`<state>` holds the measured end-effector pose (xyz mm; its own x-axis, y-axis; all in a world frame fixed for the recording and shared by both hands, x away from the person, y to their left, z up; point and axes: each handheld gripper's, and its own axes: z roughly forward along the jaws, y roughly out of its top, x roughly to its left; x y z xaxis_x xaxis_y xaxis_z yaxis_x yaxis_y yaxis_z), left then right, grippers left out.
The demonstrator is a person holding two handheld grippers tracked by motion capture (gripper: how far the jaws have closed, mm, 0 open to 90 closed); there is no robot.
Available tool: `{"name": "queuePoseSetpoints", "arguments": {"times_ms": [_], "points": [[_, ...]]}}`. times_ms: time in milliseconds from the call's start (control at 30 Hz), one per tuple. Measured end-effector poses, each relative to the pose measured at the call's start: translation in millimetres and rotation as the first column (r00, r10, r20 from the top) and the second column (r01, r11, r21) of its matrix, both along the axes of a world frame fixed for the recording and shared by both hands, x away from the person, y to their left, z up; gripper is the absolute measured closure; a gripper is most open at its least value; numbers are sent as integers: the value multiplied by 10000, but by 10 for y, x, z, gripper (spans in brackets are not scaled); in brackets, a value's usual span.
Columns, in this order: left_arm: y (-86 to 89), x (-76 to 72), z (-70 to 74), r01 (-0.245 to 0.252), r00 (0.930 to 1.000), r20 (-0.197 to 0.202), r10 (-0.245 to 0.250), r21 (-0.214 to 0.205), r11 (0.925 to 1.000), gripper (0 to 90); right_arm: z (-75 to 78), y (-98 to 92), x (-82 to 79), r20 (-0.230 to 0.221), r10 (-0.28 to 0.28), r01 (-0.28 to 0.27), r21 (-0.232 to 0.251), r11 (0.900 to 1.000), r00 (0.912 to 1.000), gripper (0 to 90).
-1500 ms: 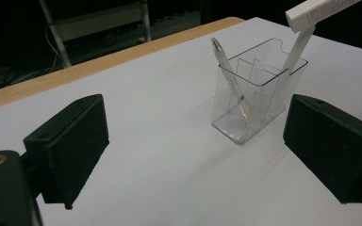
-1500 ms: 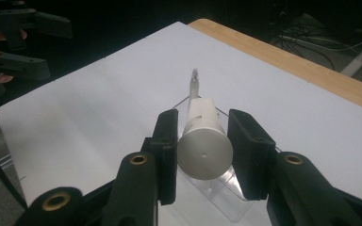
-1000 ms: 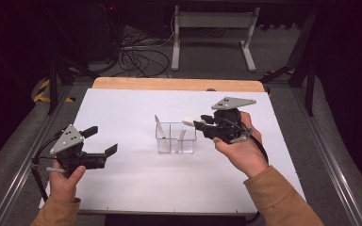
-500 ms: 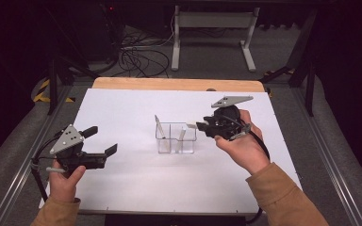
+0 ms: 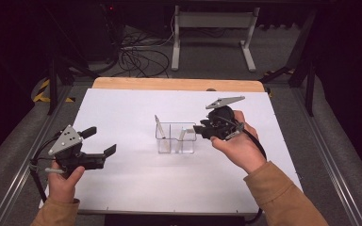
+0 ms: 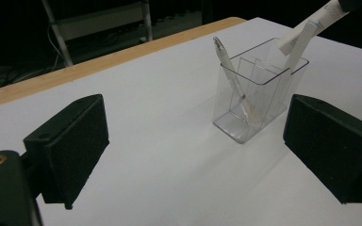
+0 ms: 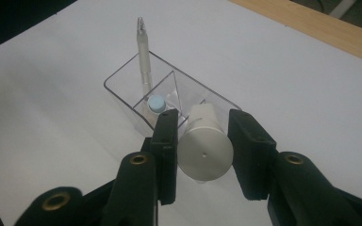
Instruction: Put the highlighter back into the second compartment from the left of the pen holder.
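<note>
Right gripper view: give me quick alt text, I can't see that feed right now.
The right gripper is shut on a thick white marker, seen end-on between its black jaws and pointing down into a clear divided holder on the white table. A slim white pen stands in the holder's far compartment, with a blue-capped pen nearer the jaws.

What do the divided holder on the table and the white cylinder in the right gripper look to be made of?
Holder: clear rigid plastic, probably acrylic; the pen and the table show through its glossy walls. White cylinder, clamped in the right gripper: likely matte plastic, with a smooth flat end and a tiny centre dimple; coated metal cannot be excluded.
</note>
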<state>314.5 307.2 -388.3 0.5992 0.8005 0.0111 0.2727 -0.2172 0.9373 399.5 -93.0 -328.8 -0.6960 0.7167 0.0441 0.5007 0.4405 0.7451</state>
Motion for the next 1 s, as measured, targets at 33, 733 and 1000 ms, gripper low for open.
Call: {"name": "queuePoseSetpoints", "arguments": {"times_ms": [33,733,1000], "points": [[1,-2,1,0,10000,3,0,0,10000,82,-21,6,9,155,48,-49,85,10000,9999,650],[22,-73,-19,24,10000,-14,-24,-5,10000,81,-56,-227,-44,2503,191,-510,1218,9912,9680,252],[20,-94,-20,66,10000,-16,-66,-7,10000,81,-144,-451,-162,3255,328,-919,1678,9815,9450,195]]}}
